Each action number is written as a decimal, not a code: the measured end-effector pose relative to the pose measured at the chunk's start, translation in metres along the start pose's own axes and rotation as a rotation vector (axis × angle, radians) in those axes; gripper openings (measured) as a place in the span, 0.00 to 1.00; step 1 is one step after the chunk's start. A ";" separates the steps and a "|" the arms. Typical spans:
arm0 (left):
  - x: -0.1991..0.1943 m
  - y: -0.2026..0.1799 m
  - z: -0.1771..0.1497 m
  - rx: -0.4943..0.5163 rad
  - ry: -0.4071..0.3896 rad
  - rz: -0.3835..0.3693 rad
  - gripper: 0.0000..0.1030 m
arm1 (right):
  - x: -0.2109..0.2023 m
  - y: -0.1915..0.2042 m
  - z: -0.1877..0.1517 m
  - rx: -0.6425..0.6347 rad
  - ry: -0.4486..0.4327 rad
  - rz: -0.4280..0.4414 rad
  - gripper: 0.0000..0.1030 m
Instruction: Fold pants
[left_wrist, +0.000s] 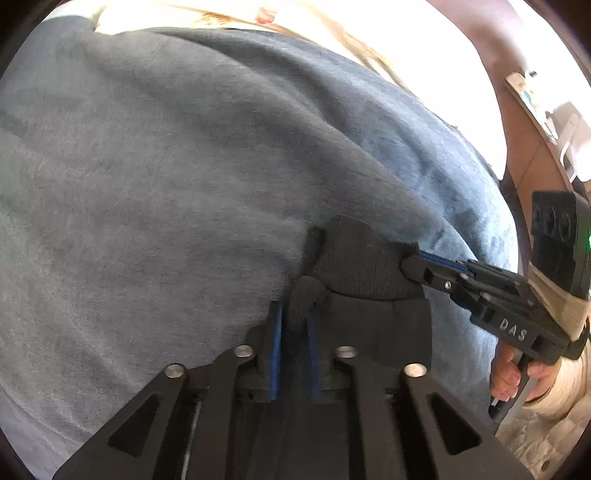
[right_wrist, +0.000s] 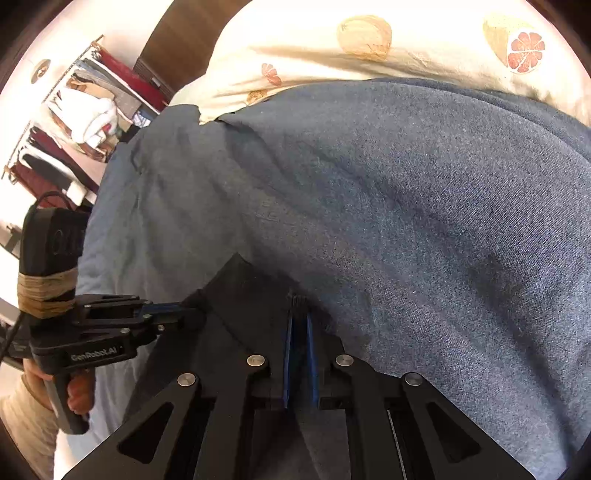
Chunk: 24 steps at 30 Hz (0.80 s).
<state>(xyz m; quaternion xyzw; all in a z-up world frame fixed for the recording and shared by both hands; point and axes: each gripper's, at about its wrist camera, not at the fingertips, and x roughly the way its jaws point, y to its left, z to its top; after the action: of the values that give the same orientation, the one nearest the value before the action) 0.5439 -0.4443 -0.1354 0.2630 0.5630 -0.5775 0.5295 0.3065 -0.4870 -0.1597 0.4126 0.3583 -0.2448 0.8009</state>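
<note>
Black pants (left_wrist: 373, 273), ribbed knit cuff, bunched on blue-grey fleecy blanket (left_wrist: 166, 177) over bed; long axis not readable. Left claw (left_wrist: 293, 321) narrow, pinching a rolled fold of cuff. Right claw (right_wrist: 300, 325) nearly closed on the dark fabric edge. Fruit-print sheet (right_wrist: 424, 62) beyond.

"DAS" on right claw (left_wrist: 410, 264); "GenRobot.AI" on left claw (right_wrist: 184, 308)

Dark pants (left_wrist: 373, 266), ribbed cuff bunched, on blue-grey blanket (left_wrist: 166, 166)
</note>
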 end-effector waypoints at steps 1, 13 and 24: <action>-0.002 0.002 0.001 -0.003 0.003 0.011 0.29 | 0.002 0.001 0.000 -0.005 0.005 -0.013 0.09; -0.095 -0.003 -0.020 0.000 -0.197 0.214 0.57 | -0.028 0.027 0.010 -0.127 -0.082 -0.183 0.34; -0.125 -0.002 -0.154 -0.149 -0.177 0.216 0.50 | -0.048 0.106 -0.007 -0.397 -0.002 0.059 0.34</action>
<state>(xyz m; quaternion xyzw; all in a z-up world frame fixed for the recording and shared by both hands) 0.5347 -0.2623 -0.0575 0.2299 0.5237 -0.4946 0.6543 0.3471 -0.4191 -0.0738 0.2565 0.3864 -0.1462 0.8738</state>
